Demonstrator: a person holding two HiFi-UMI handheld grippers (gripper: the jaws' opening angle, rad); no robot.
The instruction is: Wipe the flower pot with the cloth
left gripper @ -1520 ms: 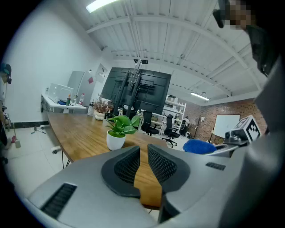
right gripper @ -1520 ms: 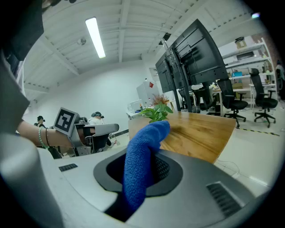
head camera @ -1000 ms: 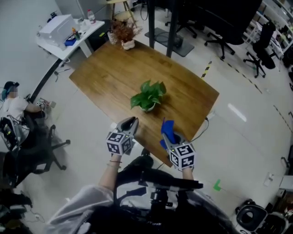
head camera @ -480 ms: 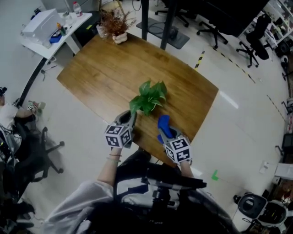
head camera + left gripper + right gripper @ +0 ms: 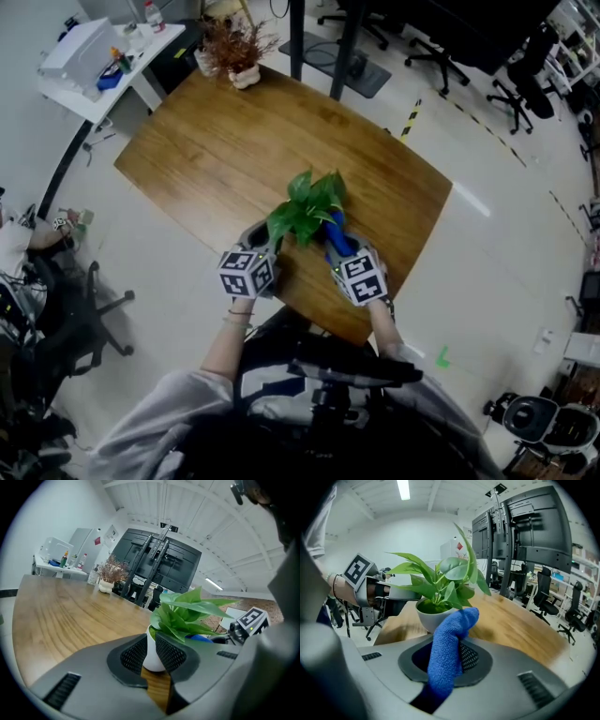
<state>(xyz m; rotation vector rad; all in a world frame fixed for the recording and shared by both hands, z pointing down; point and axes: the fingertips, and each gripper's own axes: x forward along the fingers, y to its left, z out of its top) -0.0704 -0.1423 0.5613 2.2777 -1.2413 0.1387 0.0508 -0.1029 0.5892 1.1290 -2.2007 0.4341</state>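
A small white flower pot (image 5: 152, 654) with a leafy green plant (image 5: 307, 208) stands near the front edge of the wooden table (image 5: 225, 141). In the head view the leaves hide the pot. My left gripper (image 5: 265, 236) reaches the pot from the left. Its jaws stand a narrow gap apart, and the pot sits just beyond their tips. My right gripper (image 5: 336, 247) is shut on a blue cloth (image 5: 447, 651). The cloth stands up from the jaws and its tip rests against the pot's (image 5: 425, 616) near side. The left gripper (image 5: 401, 594) also shows in the right gripper view.
A dried plant in a pot (image 5: 234, 58) stands at the table's far corner. A white side desk (image 5: 103, 52) with a box and bottles is at the far left. Office chairs (image 5: 525, 89) stand at the back right, another chair (image 5: 66, 323) at the left. The table's front edge runs just below both grippers.
Both grippers have moved forward over the table edge to the plant. The right one has brought the cloth up against the pot, and the left one has closed in from the left.
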